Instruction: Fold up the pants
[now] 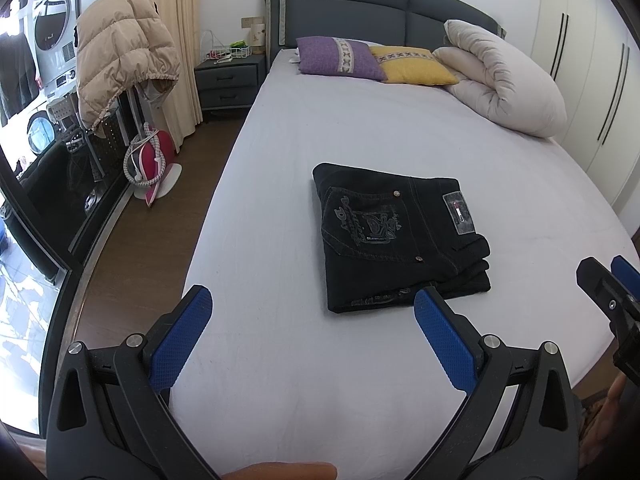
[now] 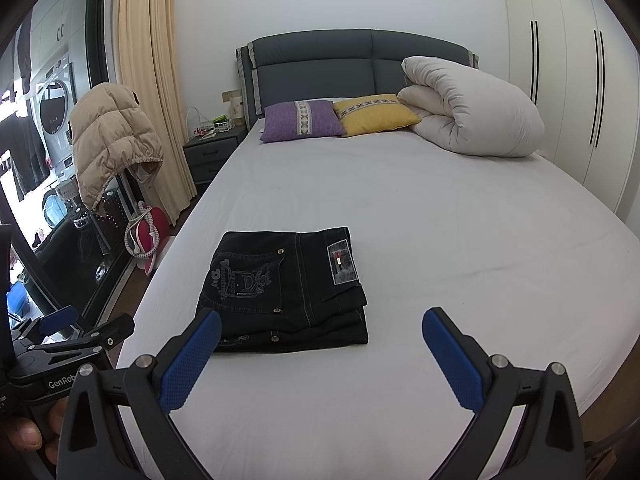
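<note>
From the left wrist view, the left gripper (image 1: 312,312) is spread wide and holds nothing; the pants (image 1: 400,236) lie folded in a compact stack on the bed (image 1: 280,160), just ahead.

From the right wrist view, the right gripper (image 2: 320,336) is also wide and empty (the fold looks finished). A careless touch could drag the top layer and open the stack.
</note>
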A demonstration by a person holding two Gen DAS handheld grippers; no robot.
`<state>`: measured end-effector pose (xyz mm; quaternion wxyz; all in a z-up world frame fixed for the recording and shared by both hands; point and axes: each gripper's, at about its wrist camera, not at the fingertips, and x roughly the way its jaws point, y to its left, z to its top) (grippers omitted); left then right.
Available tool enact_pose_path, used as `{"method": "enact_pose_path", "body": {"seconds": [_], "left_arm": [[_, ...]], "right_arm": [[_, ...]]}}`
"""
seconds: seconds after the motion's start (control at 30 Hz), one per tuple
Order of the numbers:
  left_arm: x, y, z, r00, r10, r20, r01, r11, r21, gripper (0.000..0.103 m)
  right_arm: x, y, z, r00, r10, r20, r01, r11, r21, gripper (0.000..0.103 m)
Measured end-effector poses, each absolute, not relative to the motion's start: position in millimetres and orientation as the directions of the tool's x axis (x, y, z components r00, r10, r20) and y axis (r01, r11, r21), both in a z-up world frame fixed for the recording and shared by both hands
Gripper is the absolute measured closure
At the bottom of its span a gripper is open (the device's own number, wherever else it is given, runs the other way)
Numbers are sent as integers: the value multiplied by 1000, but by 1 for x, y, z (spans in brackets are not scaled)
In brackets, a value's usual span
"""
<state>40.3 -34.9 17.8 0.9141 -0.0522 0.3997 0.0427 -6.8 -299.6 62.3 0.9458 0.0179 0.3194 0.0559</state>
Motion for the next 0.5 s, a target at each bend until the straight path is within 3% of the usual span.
{"method": "enact_pose_path", "body": {"seconds": [0.5], "left_arm": [[39,-34,17,672,23,-740,-105,992,-65,0]], "right_arm": [[-9,-299,59,786,120,-606,-95,993,74,0]]}}
